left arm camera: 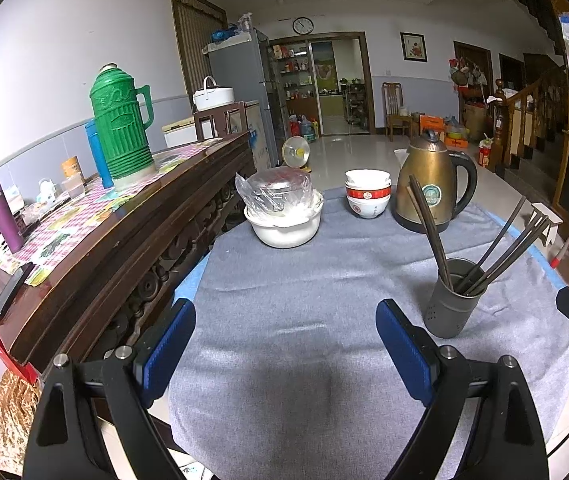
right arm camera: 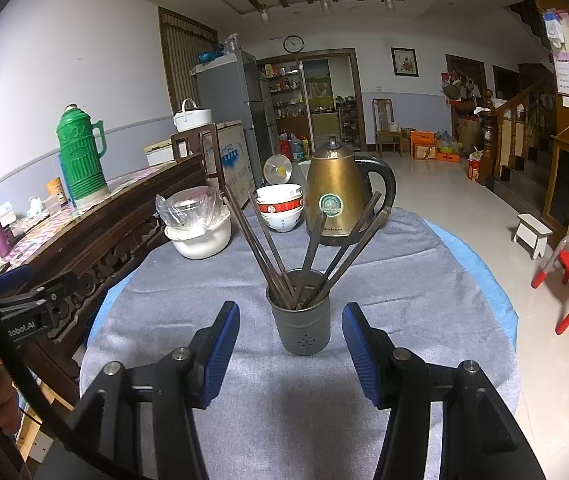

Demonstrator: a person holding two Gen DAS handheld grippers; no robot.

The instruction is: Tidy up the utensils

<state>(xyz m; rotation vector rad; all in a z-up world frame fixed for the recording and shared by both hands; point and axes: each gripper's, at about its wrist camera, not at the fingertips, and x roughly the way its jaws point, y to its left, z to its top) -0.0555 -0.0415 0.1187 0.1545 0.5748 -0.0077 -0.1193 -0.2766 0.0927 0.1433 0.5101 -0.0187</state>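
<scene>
Left gripper (left arm camera: 286, 326): black frame, ribbed blue pads, fingers wide apart, nothing between them; levelled low over bare cloth.
Right gripper (right arm camera: 291, 330): same build, fingers spread apart, empty; pointed straight at the holder, which stands just past the fingertips, untouched.
Cloth (left arm camera: 304, 280): grey, finely woven, laid over a round blue-edged table.
Holder (right arm camera: 300, 318): dark grey metal cylinder, small drain holes low on the wall, upright on the cloth, right of the left gripper.
Chopsticks (right arm camera: 272, 248): dark brown, slender, several standing in the holder and fanned out left and right.
Pot (left arm camera: 283, 220): white, rounded, topped with crinkled clear plastic; far left of cloth.
Bowls (left arm camera: 367, 194): white with red band, stacked, mid-far.
Kettle (left arm camera: 430, 186): brassy, conical, black handle, beside bowls.
Flask (left arm camera: 122, 128): green ribbed plastic, on the dark carved sideboard (left arm camera: 132, 232).
</scene>
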